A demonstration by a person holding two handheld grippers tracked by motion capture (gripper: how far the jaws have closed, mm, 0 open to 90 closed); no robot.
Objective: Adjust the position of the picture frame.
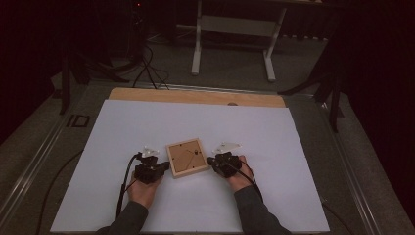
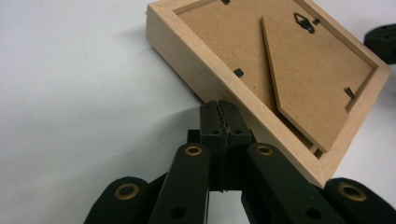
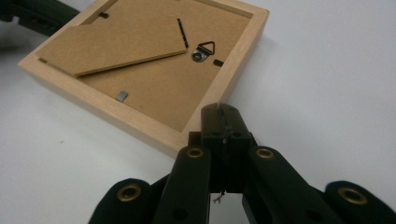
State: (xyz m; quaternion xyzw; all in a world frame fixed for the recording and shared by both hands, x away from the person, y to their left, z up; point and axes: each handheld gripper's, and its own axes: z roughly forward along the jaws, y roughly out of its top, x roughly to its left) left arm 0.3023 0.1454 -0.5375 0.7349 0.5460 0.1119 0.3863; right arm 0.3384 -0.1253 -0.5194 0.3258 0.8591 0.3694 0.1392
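While the wooden picture frame (image 1: 185, 157) lies back-up on the white sheet (image 1: 147, 122), the 2 grippers flank it: left gripper (image 1: 165, 167) and right gripper (image 1: 210, 160), jaws closed and empty, tips at opposite sides, about equally near.

Dim room around a white-topped table

A white sheet (image 1: 195, 122) covers the table, leaving a wooden strip (image 1: 195, 96) bare at its far edge. Beyond, on grey floor (image 1: 230, 68), stands a white desk frame (image 1: 234, 29); black cables (image 1: 147, 68) trail left, and the walls are dark.
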